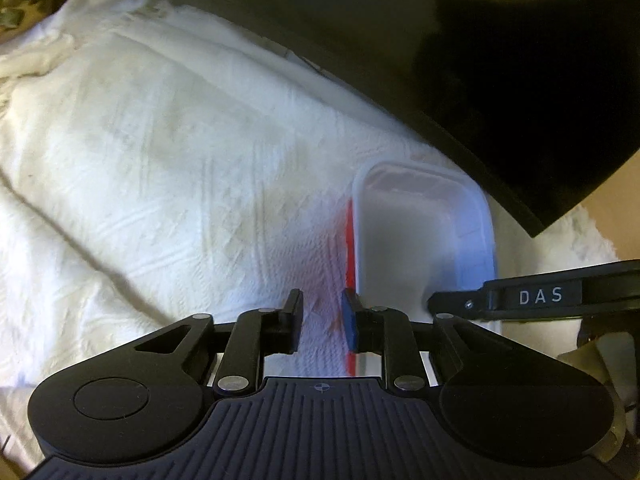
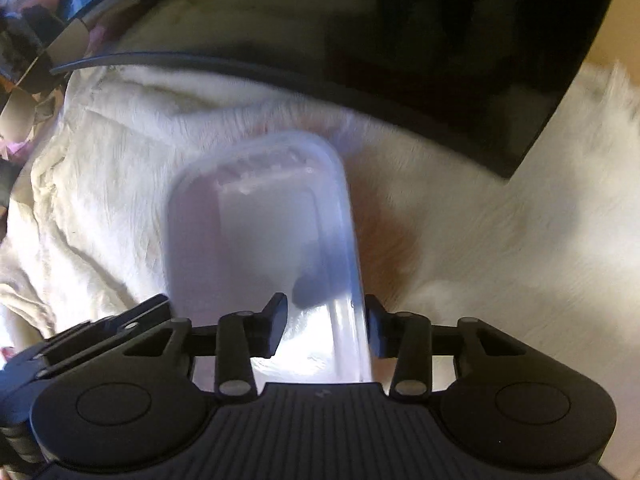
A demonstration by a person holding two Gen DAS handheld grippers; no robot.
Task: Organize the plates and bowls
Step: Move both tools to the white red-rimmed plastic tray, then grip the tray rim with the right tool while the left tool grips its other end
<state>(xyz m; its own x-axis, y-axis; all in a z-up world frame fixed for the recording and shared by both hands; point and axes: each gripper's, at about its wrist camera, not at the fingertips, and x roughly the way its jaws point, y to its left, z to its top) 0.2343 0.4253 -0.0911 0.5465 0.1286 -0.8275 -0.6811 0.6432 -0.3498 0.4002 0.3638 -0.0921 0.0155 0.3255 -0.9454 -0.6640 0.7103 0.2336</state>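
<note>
Right wrist view first: the right gripper (image 2: pixel 324 328) is down over a translucent plastic container (image 2: pixel 260 232), with its left finger inside the tub and its right finger outside the right-hand wall, so that wall stands between the jaws; the picture is smeared, and whether the pads actually press the plastic I cannot tell. The container lies on a white towel (image 2: pixel 500 240), just short of a glossy black panel (image 2: pixel 440 40) along the towel's far edge. Over to the left wrist view: the left gripper (image 1: pixel 322 320) hangs over bare towel (image 1: pixel 160 160), jaws a narrow gap apart with nothing between them, the blue pad (image 1: pixel 351 320) on the right finger just beside the container's (image 1: pixel 420 240) left wall, where a red streak runs along the base. The container sits ahead and to the right of this gripper, and the other gripper's finger (image 1: pixel 460 302) reaches in over its near right corner.
</note>
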